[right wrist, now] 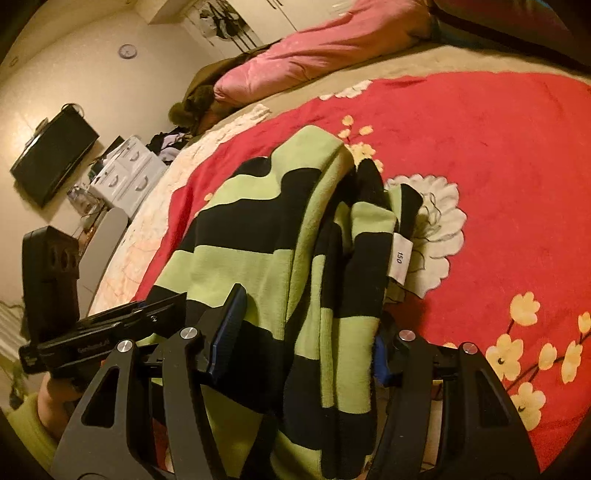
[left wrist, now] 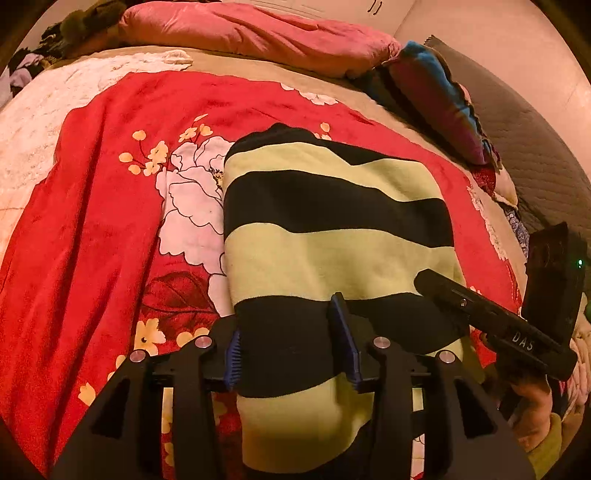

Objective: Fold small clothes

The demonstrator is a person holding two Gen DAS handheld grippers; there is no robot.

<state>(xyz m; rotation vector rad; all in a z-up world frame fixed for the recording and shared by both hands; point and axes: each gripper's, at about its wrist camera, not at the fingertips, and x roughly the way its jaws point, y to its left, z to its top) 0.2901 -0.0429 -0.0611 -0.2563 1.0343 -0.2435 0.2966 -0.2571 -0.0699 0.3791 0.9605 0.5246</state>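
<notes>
Garment: striped sweater (left wrist: 332,221), black and pale green bands, lies on the red floral blanket (left wrist: 92,221) spread over the bed.
Left claw (left wrist: 291,347): my blue-padded fingers (left wrist: 232,354) stand apart with the near end of the sweater between them; cloth runs through the gap and down toward me. I cannot tell whether the pads press on it.
Right claw (right wrist: 306,332): fingers also apart, a bunched, layered stretch of the sweater (right wrist: 295,240) filling the gap. Left pad (right wrist: 229,328) shows clearly; the right pad is mostly hidden behind cloth, only a blue sliver showing. Whether it pinches the cloth I cannot tell.
Sweater against claws: both claws sit at its near edge, the body of it stretching away from me across the blanket.
Left view only: sweater looks flat and smooth, one broad panel of stripes; my right claw (left wrist: 480,310) comes in from the right, its tip over the sweater's edge. Pink quilt (left wrist: 258,33) and a purple-and-blue pillow (left wrist: 439,99) lie at the far side of the bed.
Right view only: sweater shows folded layers and a white size tag (right wrist: 399,258) reading 150, lying over the white flower of the blanket (right wrist: 443,221). My left claw (right wrist: 110,325) is at the left. A dark wall screen (right wrist: 55,155), a round wall clock (right wrist: 127,51) and white boxes (right wrist: 129,173) are beyond the bed.
</notes>
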